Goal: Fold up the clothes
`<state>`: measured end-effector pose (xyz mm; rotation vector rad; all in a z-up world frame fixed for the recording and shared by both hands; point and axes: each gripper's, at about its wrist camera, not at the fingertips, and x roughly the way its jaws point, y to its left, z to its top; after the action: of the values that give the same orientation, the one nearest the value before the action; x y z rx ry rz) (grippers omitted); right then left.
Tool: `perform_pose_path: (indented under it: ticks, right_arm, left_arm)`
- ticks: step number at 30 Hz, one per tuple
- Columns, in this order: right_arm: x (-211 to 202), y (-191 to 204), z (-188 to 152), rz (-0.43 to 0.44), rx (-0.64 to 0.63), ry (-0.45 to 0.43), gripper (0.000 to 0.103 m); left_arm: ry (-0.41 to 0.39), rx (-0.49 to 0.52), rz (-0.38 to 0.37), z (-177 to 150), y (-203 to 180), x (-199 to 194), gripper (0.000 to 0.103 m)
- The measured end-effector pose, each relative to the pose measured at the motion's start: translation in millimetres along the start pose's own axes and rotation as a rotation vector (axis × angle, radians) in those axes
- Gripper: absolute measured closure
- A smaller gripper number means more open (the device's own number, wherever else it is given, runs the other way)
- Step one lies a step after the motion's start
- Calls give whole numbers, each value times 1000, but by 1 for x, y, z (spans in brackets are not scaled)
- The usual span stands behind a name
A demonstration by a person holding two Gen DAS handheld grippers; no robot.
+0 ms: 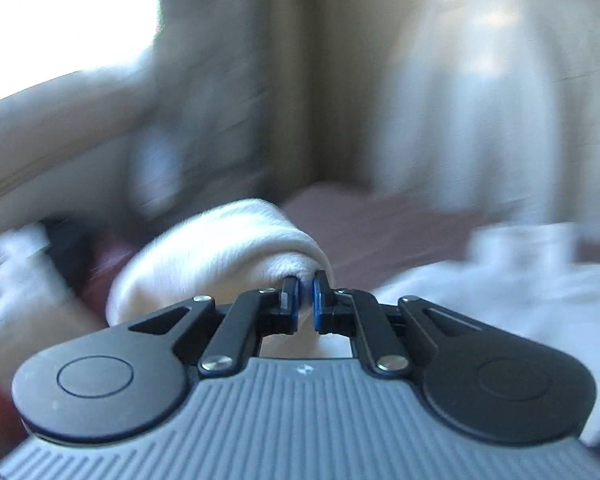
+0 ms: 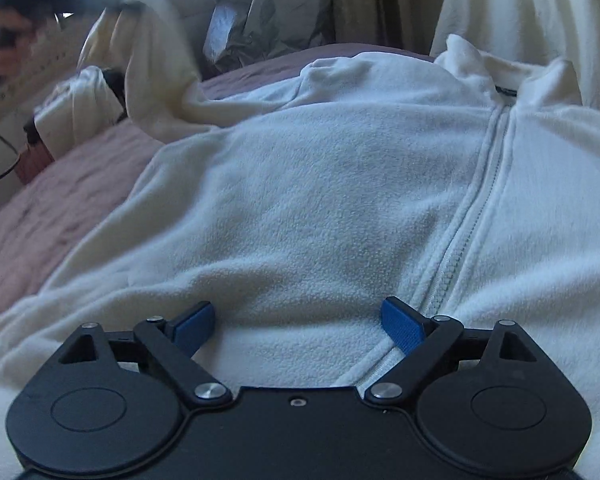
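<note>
On the bed: white fleece jacket (image 2: 300,184) spread flat
Left gripper (image 1: 305,288): clenched on sleeve (image 1: 220,248)
Right gripper (image 2: 300,326): released over jacket
Next: likely fold sleeve across

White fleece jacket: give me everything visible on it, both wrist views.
The white fleece jacket lies front up on a pinkish-mauve bedspread, nap fuzzy, zipper closed up to a rumpled collar. One sleeve is lifted off the bed, its end pinched in the shut left gripper. The right gripper sits open over the hem beside the zipper.
</note>
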<state>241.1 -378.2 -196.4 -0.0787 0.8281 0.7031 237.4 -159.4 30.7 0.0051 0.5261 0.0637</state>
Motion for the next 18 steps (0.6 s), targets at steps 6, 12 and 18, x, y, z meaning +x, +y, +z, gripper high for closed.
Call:
perform_pose_path:
  ticks: [6,12,18]
  right_arm:
    - [0,0,0,8,2,-6,10]
    - [-2,-1,-3,21,20,-16,10]
    - [-15,-15,5,67,107,-22,10]
  left_arm:
    - [129,99,-405,-3,-132,-12,40]
    - [124,141,-387,-35,-154,11,34]
    - [222,124,-64,-51,-101,67,34]
